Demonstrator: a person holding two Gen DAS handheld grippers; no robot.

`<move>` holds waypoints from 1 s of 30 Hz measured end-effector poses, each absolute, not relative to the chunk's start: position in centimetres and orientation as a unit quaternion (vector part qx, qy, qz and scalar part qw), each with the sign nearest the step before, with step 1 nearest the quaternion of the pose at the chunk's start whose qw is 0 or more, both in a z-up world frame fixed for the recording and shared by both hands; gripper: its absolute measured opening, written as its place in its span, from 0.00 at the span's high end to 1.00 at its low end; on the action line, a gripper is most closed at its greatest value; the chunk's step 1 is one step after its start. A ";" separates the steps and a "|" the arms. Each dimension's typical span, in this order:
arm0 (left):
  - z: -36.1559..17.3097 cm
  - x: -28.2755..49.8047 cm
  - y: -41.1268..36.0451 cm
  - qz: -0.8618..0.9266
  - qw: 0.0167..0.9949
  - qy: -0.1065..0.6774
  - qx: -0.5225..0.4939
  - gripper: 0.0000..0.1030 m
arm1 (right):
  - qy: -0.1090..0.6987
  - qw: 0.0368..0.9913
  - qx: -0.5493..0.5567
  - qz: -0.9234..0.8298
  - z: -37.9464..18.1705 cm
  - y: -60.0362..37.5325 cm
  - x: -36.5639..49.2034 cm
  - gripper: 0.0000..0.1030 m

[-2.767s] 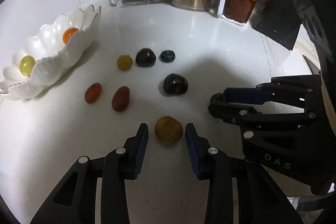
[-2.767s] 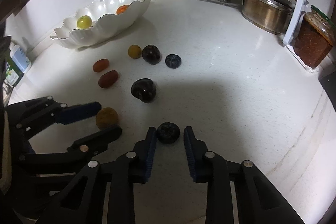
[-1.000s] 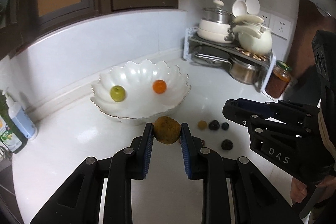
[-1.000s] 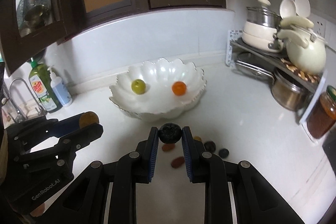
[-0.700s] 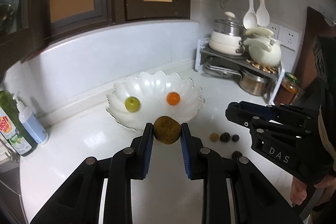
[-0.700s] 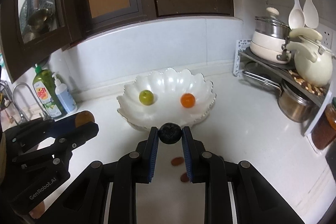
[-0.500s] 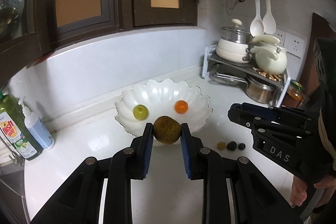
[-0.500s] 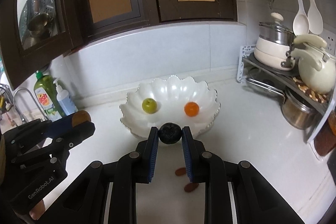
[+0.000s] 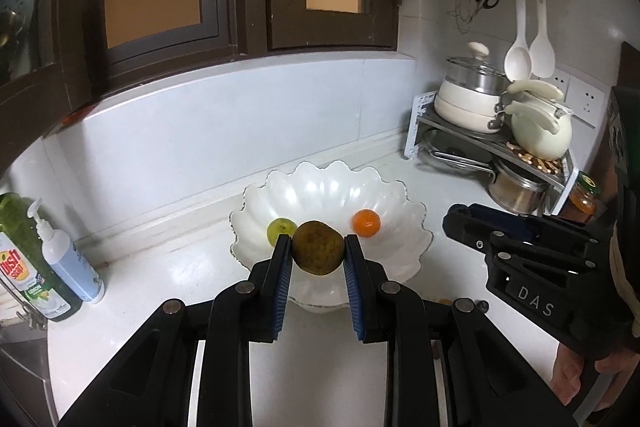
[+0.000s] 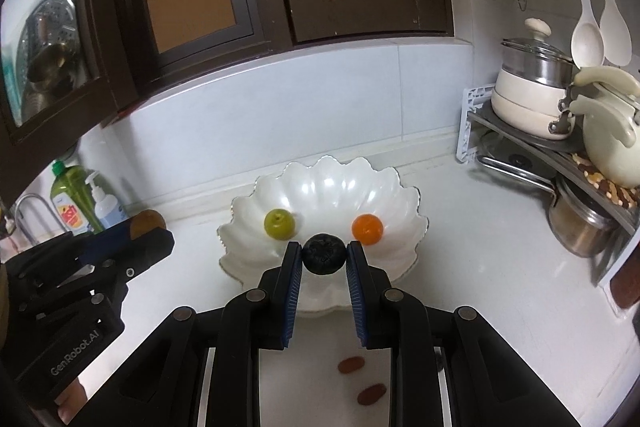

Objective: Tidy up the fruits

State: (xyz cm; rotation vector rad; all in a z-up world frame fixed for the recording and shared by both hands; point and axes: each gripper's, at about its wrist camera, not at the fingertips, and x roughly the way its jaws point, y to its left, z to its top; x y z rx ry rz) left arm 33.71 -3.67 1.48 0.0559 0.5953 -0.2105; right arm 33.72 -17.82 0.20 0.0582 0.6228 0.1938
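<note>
I have the left hand-held gripper [image 9: 318,255] clenched on a brownish-green fruit [image 9: 318,252], its blue pads pressing the fruit from both sides. It hangs above the near part of the white scalloped bowl [image 9: 412,223], which sits on the white tabletop [image 9: 152,283] against the far wall.

My right hand-held gripper [image 10: 323,255] grips a dark, almost black fruit [image 10: 323,253] the same way, also over the bowl's near side. In the left wrist view the right unit [image 9: 532,259] shows at the right edge, its tips near the bowl's right rim.

Inside the bowl lie a green fruit [image 10: 279,224] on the left and an orange fruit [image 10: 367,229] on the right, well apart. Two reddish fruits [image 10: 362,379] lie on the tabletop nearer to me, seen between the right gripper's arms.

Soap bottles [image 10: 86,205] stand far left; a rack of pots [image 10: 560,131] stands far right.
</note>
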 end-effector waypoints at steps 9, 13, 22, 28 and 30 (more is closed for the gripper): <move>0.3 37.5 -3.7 -0.096 0.941 0.322 0.027 0.75 | 0.315 0.946 0.013 0.078 0.2 -17.6 36.6 0.76; -0.3 39.0 -3.8 -0.089 0.938 0.332 0.031 0.75 | 0.322 0.944 0.006 0.075 -0.1 -17.5 37.9 0.76; -1.8 42.1 -3.7 -0.079 0.927 0.365 0.030 0.74 | 0.358 0.931 0.003 0.075 -1.9 -17.3 40.9 0.76; -3.2 44.2 -3.4 -0.079 0.914 0.396 0.019 0.74 | 0.386 0.920 0.003 0.072 -3.2 -17.1 43.1 0.76; -3.7 44.9 -3.5 -0.079 0.910 0.407 0.020 0.74 | 0.398 0.914 0.005 0.072 -3.8 -17.1 44.0 0.76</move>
